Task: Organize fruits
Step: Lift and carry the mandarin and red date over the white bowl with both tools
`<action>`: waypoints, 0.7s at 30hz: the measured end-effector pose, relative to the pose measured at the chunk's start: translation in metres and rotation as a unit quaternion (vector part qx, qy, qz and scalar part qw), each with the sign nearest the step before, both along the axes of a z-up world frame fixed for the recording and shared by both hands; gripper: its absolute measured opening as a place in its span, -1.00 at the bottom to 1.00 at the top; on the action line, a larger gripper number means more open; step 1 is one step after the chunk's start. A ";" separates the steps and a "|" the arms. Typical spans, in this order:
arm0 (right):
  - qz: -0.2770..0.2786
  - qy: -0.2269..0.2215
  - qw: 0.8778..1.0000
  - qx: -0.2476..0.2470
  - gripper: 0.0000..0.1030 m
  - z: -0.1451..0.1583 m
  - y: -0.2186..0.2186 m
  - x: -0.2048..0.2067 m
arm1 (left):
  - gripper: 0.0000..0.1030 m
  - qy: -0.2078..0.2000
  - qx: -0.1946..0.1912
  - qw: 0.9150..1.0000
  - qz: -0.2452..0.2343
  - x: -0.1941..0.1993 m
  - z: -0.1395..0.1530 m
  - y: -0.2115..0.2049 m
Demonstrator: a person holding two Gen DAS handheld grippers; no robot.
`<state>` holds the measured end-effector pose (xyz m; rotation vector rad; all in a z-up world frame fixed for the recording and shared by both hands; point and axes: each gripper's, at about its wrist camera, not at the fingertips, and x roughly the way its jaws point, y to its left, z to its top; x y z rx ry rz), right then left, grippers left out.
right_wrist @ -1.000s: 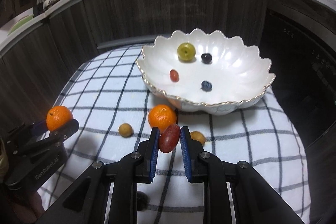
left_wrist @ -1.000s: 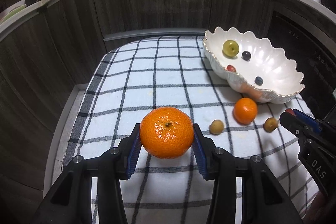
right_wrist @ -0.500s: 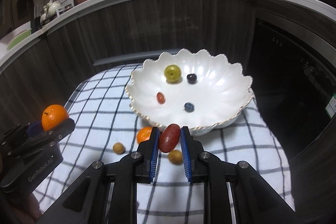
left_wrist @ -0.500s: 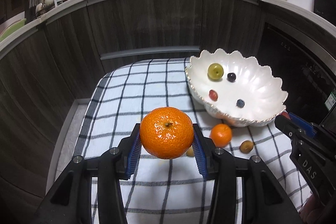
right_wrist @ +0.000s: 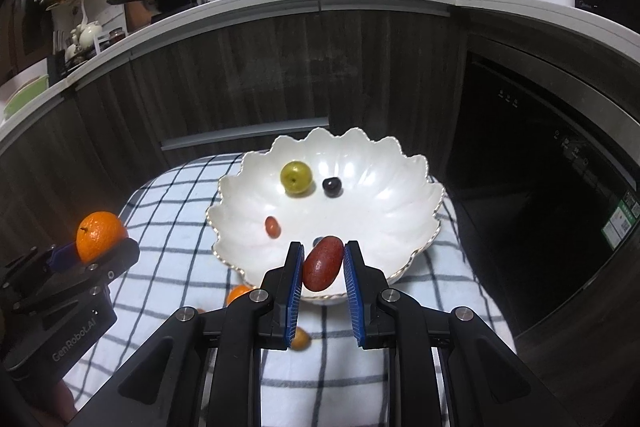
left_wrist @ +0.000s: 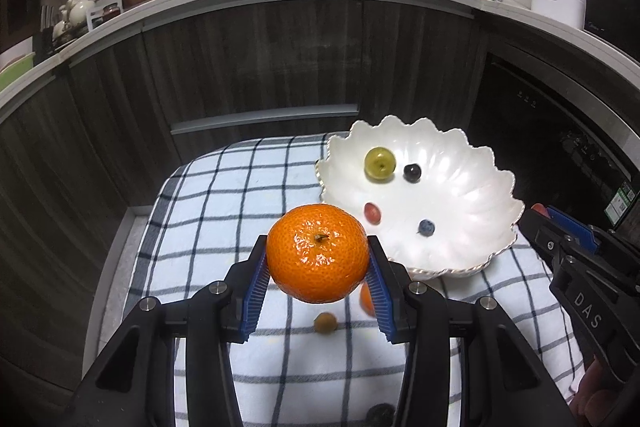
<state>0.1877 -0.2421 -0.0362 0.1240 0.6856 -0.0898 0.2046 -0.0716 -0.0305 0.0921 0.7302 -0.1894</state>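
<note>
Both tongs have been raised and brought nearer the scalloped white bowl (right_wrist: 412, 187) since the earlier frame. A mandarin (left_wrist: 318, 253) is clamped in the left tongs (left_wrist: 318, 283) just left of the bowl, and a dark red oval fruit (right_wrist: 323, 263) is gripped in the right tongs (right_wrist: 322, 291) over the bowl's near rim.

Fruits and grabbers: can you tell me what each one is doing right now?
Left gripper: shut on the mandarin.
Mandarin: held in the air.
Right gripper: shut on the red fruit.
Red fruit: held above the bowl's near rim.
White scalloped bowl: upright on the checked cloth, holding four small fruits.
Green fruit: lying in the bowl.
Small orange: lying on the checked cloth.
</note>
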 end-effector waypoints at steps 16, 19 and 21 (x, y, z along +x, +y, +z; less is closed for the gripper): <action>-0.012 -0.012 1.000 -0.025 -0.57 0.013 -0.028 0.024 | -0.12 -0.008 -0.004 1.000 -0.020 0.031 0.010 -0.031; -0.015 -0.006 1.000 -0.023 -0.57 0.011 -0.036 0.031 | -0.12 -0.006 -0.005 1.000 -0.023 0.038 0.010 -0.036; -0.017 -0.004 1.000 -0.024 -0.57 0.009 -0.039 0.035 | -0.12 -0.005 -0.005 1.000 -0.026 0.042 0.009 -0.040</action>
